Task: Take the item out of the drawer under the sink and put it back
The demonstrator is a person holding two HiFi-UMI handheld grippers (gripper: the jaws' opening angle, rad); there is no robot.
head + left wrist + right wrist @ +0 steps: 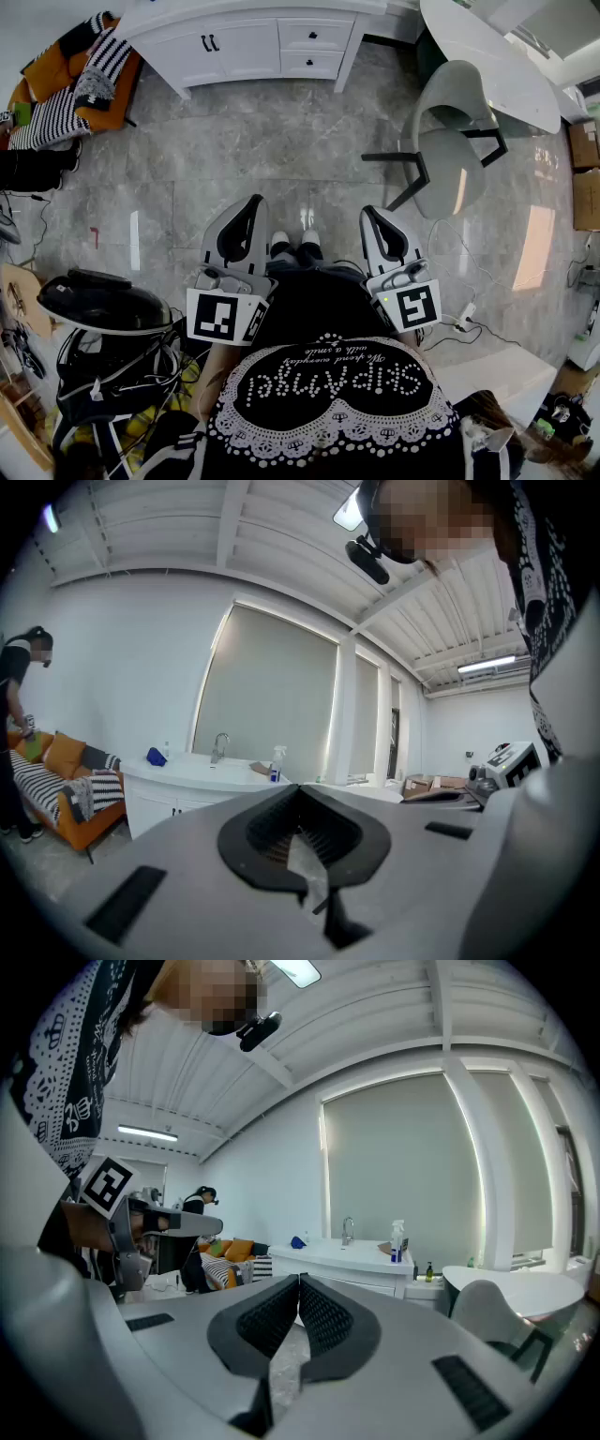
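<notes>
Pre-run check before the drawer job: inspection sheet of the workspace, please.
Surface: grey tile floor, glossy.
Job's things: sink cabinet far ahead, its drawers shut; item not seen.
Clutter: black case at lower left; spray bottle on the counter.
Grippers: left hand-held gripper and right hand-held gripper both have their jaws together and hold nothing.
Cables: cable tangle at lower left; power strip with its lead on the floor at right.
Surroundings: chair, round table, sofa, second person by the sofa.
</notes>
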